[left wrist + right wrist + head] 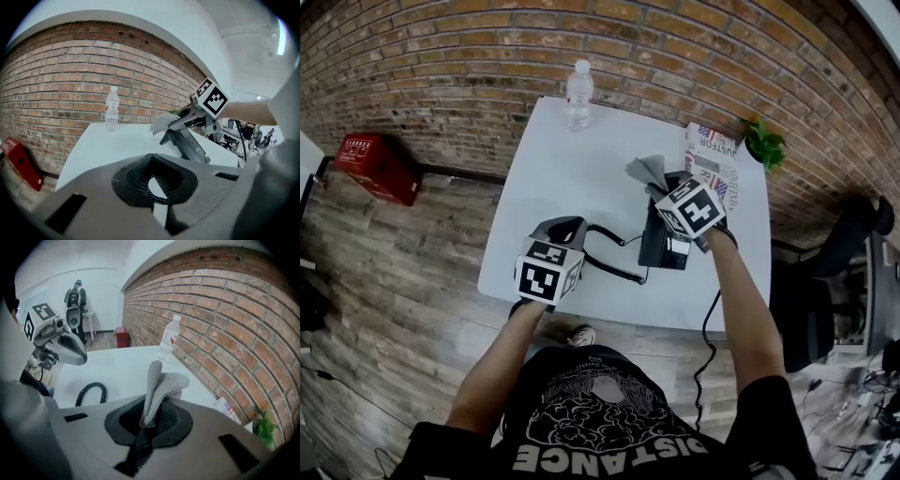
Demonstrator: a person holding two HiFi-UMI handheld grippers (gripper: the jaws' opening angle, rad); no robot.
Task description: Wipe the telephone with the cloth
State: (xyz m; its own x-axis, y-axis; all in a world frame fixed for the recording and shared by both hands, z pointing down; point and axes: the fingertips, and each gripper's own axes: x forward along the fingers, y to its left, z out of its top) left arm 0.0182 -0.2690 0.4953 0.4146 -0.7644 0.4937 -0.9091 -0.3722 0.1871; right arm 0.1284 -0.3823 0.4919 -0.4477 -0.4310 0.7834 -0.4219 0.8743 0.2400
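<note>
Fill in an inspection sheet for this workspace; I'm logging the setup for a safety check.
Surface: white table, mostly bare.
Job's things: telephone propped up at right; cloth in right gripper.
Clutter: water bottle, magazine at far edge; plant by far right corner.
Grippers: right gripper shut on cloth; left gripper jaws nearly together, hold unclear.
Cables: coiled cord across table; black cable hanging off near edge.
Surroundings: brick wall, wood floor, red box, chair.
</note>
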